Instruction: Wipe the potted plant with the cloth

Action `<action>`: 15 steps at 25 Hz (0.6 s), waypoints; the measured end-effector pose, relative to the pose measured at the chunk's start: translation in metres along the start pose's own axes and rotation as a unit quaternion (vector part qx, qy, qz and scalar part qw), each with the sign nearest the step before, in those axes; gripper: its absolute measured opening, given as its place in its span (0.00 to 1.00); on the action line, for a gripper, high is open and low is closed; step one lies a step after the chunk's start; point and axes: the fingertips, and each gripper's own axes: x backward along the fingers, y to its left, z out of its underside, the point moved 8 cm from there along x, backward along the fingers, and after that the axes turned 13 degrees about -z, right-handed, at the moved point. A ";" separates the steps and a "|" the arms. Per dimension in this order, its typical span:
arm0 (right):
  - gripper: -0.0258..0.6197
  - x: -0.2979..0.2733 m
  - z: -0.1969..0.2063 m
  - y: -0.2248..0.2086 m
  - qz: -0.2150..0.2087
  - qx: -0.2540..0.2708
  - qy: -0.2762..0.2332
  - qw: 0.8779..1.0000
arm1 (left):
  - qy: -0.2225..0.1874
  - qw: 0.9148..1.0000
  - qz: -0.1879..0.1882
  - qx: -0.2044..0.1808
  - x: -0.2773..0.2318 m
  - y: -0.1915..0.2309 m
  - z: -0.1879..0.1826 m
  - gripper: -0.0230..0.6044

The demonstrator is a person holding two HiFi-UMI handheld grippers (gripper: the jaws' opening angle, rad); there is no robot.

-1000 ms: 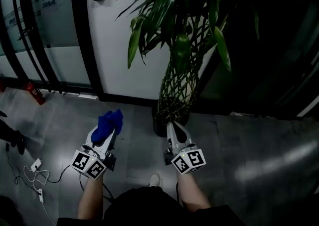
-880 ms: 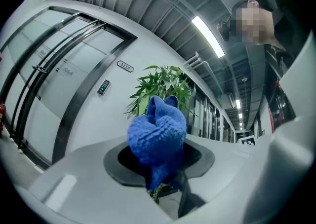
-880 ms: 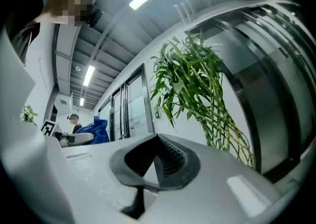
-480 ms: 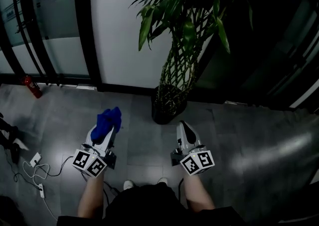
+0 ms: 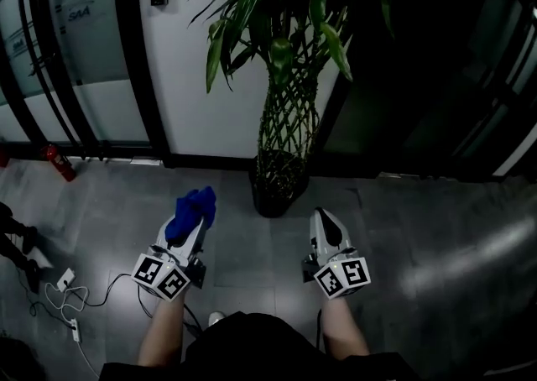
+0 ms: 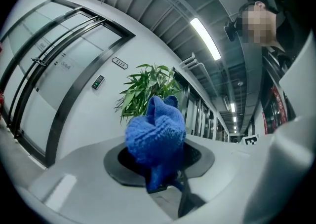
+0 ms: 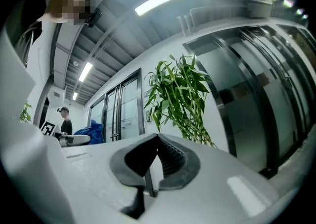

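Head view: gripped cloth (image 5: 193, 206) in left claw (image 5: 192, 220), potted plant (image 5: 284, 119) at its one o'clock; held right claw (image 5: 324, 216) closed, empty.

The potted plant (image 5: 281, 77) is being kept on the floor against the wall (image 5: 189, 60), ahead of both grippers. The cloth (image 5: 191, 211) is being held in the left gripper (image 5: 190, 225), left of the pot (image 5: 275, 193) and apart from it. The right gripper (image 5: 324, 218) is being held near the pot's right side.

White claws (image 5: 193, 221) (image 5: 325, 220), seemingly black clothing (image 5: 252, 346)
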 end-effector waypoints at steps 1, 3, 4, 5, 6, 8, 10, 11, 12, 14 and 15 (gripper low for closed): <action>0.04 0.005 0.001 -0.003 0.002 -0.003 0.001 1.000 | 0.003 1.000 -0.001 0.000 -0.001 -0.006 0.002 0.28; 0.04 0.014 0.002 -0.006 0.004 -0.006 0.002 1.000 | 0.005 1.000 -0.004 -0.001 -0.004 -0.016 0.006 0.28; 0.04 0.019 0.000 -0.008 0.004 -0.006 0.000 1.000 | 0.005 1.000 -0.006 -0.003 -0.005 -0.021 0.007 0.28; 0.04 0.022 -0.001 -0.008 0.003 -0.005 -0.002 1.000 | 0.003 1.000 -0.008 -0.006 -0.005 -0.025 0.008 0.28; 0.04 0.026 -0.004 -0.009 0.003 -0.003 -0.005 1.000 | 0.001 1.000 -0.010 -0.010 -0.005 -0.029 0.010 0.28; 0.04 0.031 -0.008 -0.010 0.003 -0.001 -0.008 1.000 | -0.004 1.000 -0.017 -0.017 -0.004 -0.035 0.012 0.28; 0.04 0.033 -0.010 -0.012 0.003 0.000 -0.010 1.000 | -0.006 1.000 -0.021 -0.021 -0.004 -0.039 0.013 0.28; 0.04 0.033 -0.009 -0.011 0.002 0.000 -0.009 1.000 | -0.006 0.999 -0.022 -0.022 -0.003 -0.039 0.013 0.28; 0.04 0.034 -0.008 -0.010 0.001 -0.001 -0.008 1.000 | -0.006 0.999 -0.022 -0.024 -0.002 -0.040 0.013 0.28; 0.04 0.034 -0.004 -0.008 0.000 -0.004 -0.007 1.000 | -0.005 0.999 -0.024 -0.026 0.001 -0.039 0.012 0.28; 0.04 0.034 -0.002 -0.006 -0.001 -0.006 -0.006 1.000 | -0.004 0.999 -0.024 -0.028 0.003 -0.038 0.011 0.28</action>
